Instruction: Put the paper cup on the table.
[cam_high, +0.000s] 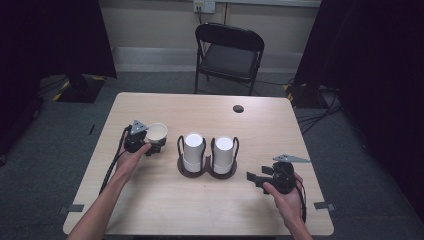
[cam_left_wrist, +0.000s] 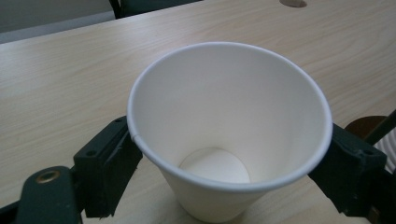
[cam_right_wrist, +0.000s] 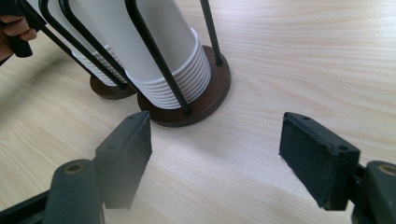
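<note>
A single white paper cup (cam_high: 156, 131) (cam_left_wrist: 229, 130) stands upright and empty on the wooden table (cam_high: 260, 125), left of the rack. My left gripper (cam_high: 155, 142) (cam_left_wrist: 231, 158) has a jaw on each side of the cup just below its rim, open, and the cup keeps its round shape. Two stacks of upturned white cups (cam_high: 192, 150) (cam_high: 223, 152) (cam_right_wrist: 163, 56) stand in a black wire holder on round brown bases (cam_high: 207, 172) (cam_right_wrist: 210, 93). My right gripper (cam_high: 257, 175) (cam_right_wrist: 219, 144) rests low, right of the holder. It points at the holder, open, with nothing between its jaws.
A black folding chair (cam_high: 227, 52) stands beyond the table's far edge. A round cable hole (cam_high: 238, 108) sits near the far right of the tabletop. Grey tape marks (cam_high: 322, 205) lie at the near corners. Bare wood lies in front of the holder.
</note>
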